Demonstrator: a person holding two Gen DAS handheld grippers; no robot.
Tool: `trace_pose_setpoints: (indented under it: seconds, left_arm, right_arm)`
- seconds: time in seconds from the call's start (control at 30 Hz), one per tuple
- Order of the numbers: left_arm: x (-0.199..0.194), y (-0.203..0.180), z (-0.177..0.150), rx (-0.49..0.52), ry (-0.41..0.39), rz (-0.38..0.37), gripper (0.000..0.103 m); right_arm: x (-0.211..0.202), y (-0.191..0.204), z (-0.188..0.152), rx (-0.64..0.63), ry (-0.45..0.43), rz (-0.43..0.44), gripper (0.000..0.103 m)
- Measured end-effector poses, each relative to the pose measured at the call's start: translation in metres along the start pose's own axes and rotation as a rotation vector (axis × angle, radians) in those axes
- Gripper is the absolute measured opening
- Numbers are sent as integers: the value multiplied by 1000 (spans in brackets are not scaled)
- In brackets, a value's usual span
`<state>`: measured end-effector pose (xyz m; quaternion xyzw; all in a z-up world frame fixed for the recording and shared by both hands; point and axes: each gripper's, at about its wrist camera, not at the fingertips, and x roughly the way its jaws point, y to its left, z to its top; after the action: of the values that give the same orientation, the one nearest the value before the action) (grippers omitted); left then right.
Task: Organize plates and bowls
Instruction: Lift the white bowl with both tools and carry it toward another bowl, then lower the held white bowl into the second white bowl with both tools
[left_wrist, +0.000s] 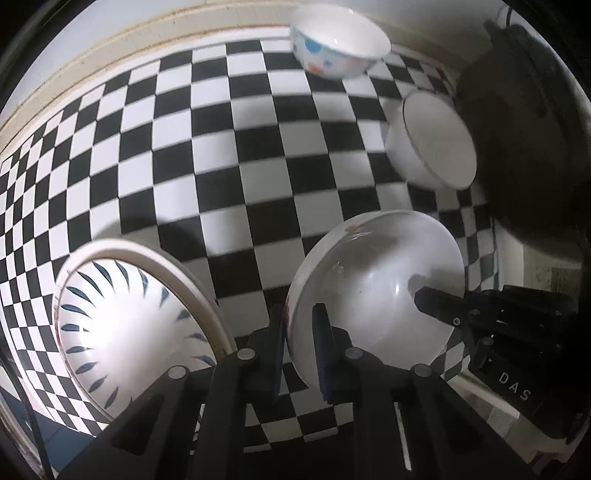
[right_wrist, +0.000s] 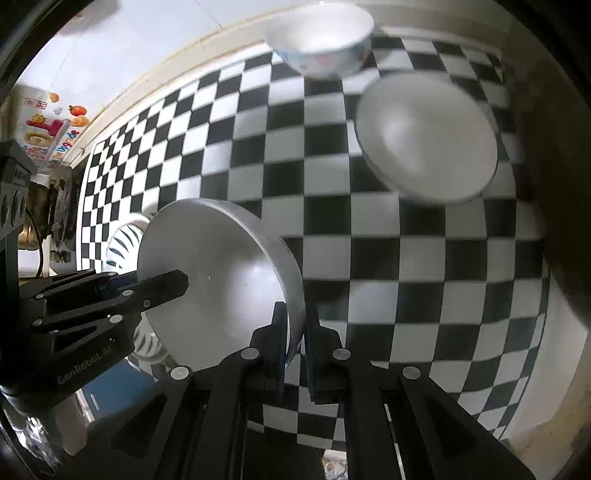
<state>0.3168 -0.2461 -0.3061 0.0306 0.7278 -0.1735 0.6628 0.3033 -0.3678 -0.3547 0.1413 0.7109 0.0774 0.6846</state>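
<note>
Both your grippers have hold of the white bowl (left_wrist: 376, 295): left gripper (left_wrist: 299, 354) pinching one rim, right gripper (right_wrist: 295, 350) clamped on the opposite rim, bowl lifted above the checkered tabletop (left_wrist: 229, 147), beside the blue-leaf bowl (left_wrist: 125, 332) near its edge.

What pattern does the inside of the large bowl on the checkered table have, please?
Dark blue leaf-like strokes radiating around the white inside of the large bowl; best seen in the left wrist view.

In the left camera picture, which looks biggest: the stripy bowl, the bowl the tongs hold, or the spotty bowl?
1. Stripy bowl and held bowl: look alike, both near the camera.
2. Spotty bowl: smallest-looking, but farthest, so unsure.
</note>
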Motion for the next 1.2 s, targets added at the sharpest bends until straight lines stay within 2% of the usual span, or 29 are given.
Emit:
trace_pose_setpoints:
  seconds: [0.4,0.57,0.63,0.73,0.77,0.83,0.93,1.07,1.13,1.2]
  left_arm:
    - [53,-9,-5,14,111,24,12]
    - [57,-6,-6,-19,136,12,14]
    - [46,-1,-6,-31,125,12,14]
    - [13,0,-6,-46,52,27,14]
    - [4,-1,-6,-44,26,33,14]
    - [-18,-8,4,-27,-39,37,17]
    - [-28,-24,31,6,-83,21,22]
    - [-18,-39,77,10,-56,-33,22]
    - [-9,-50,100,19,-39,-56,22]
    - [1,-62,121,37,-26,-48,22]
  right_arm:
    - [47,-10,-14,31,78,-26,10]
    - [61,-12,-15,45,122,-24,13]
    - [59,-14,-14,55,128,-15,13]
    - [43,-18,-13,61,104,-21,14]
    - [32,-21,-12,62,75,-27,21]
    - [10,-27,-8,81,6,-60,25]
    - [-15,-38,5,113,-77,-110,25]
    - [-32,-54,35,154,-151,-238,25]
    - [-31,-65,49,169,-152,-296,25]
    - [-30,-70,60,159,-155,-339,25]
